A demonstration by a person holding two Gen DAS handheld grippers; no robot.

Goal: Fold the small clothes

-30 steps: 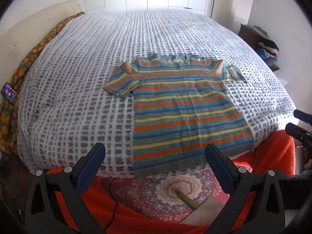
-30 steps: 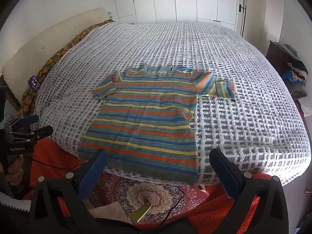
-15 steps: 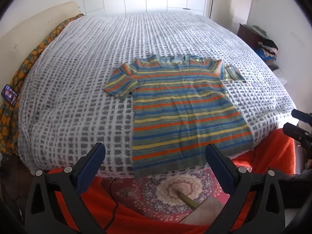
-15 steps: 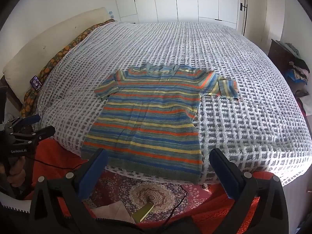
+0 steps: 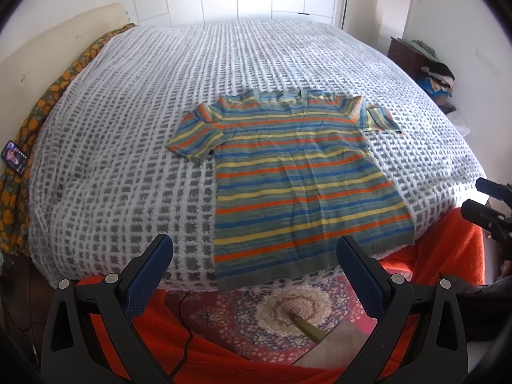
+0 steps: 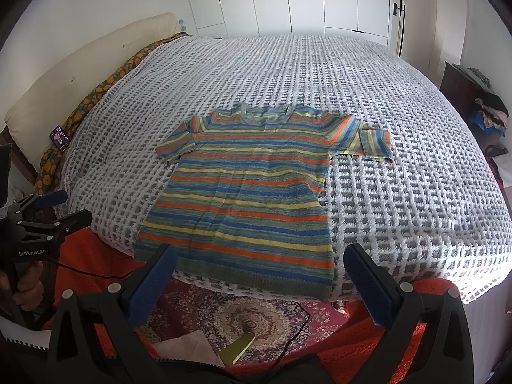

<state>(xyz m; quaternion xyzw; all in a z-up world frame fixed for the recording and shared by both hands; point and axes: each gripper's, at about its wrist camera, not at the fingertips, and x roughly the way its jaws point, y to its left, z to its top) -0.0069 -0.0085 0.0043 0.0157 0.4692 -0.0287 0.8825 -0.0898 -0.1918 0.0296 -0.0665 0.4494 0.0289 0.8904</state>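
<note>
A small striped knit T-shirt [image 5: 297, 172] in blue, orange, yellow and green lies flat, front up, near the foot edge of the bed; it also shows in the right wrist view [image 6: 249, 192]. Its hem hangs slightly over the bed edge. Its right sleeve [image 6: 374, 142] is partly folded. My left gripper [image 5: 254, 256] is open and empty, held off the bed below the hem. My right gripper [image 6: 259, 264] is open and empty, just in front of the hem. Each gripper shows in the other's view, at the far right [image 5: 486, 208] and the far left [image 6: 48, 214].
The bed has a grey-and-white waffle blanket [image 5: 128, 147]. An orange-patterned cloth [image 5: 41, 108] and a phone [image 5: 14, 156] lie along the left side. A red fleece blanket [image 5: 224, 364] and a patterned rug [image 6: 243, 313] are on the floor. A dark dresser with clothes [image 6: 480, 102] stands at the right.
Both grippers have moved slightly forward toward the bed; the shirt looks a little nearer. The shirt has not moved and both grippers stay open.
</note>
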